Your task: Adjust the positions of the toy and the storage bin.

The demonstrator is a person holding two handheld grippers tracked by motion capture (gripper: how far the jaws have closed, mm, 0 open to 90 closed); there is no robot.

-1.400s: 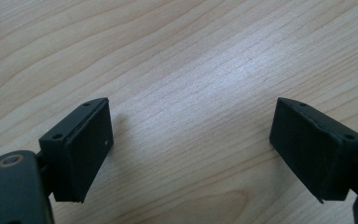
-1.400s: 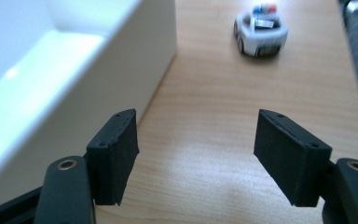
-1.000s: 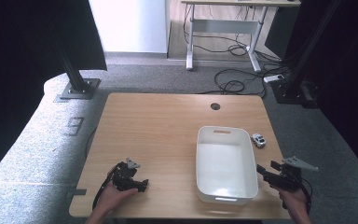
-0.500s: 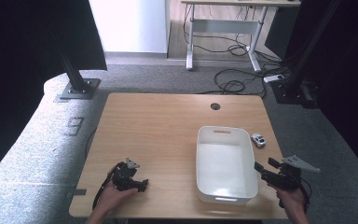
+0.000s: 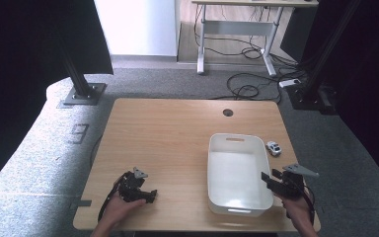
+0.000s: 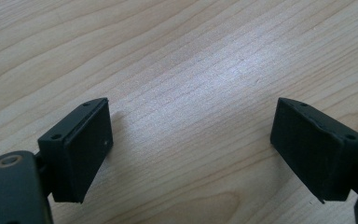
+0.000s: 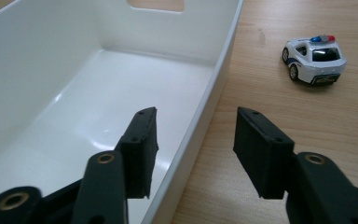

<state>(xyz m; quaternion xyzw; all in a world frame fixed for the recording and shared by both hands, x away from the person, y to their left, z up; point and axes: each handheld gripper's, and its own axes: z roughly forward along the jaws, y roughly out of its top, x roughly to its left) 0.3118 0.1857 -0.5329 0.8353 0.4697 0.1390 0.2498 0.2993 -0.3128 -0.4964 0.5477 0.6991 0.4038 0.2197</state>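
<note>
A white plastic bin (image 5: 237, 173) with nothing in it stands on the right half of the wooden table; its right wall (image 7: 205, 107) runs up between my right gripper's jaws. My right gripper (image 7: 193, 140) (image 5: 272, 178) is open and straddles that rim near the bin's front right corner, one jaw over the inside and one outside. A small white toy police car (image 7: 314, 59) (image 5: 273, 147) sits on the table just right of the bin, farther back. My left gripper (image 6: 191, 149) (image 5: 145, 193) is open, low over bare wood at the front left.
The table (image 5: 168, 133) has a round cable hole (image 5: 228, 112) at the back right. Beyond it are grey carpet, black stand bases (image 5: 81, 94), floor cables and a desk frame (image 5: 237, 29).
My right gripper has shifted a little left, up to the bin's right wall. The left gripper has barely moved.
</note>
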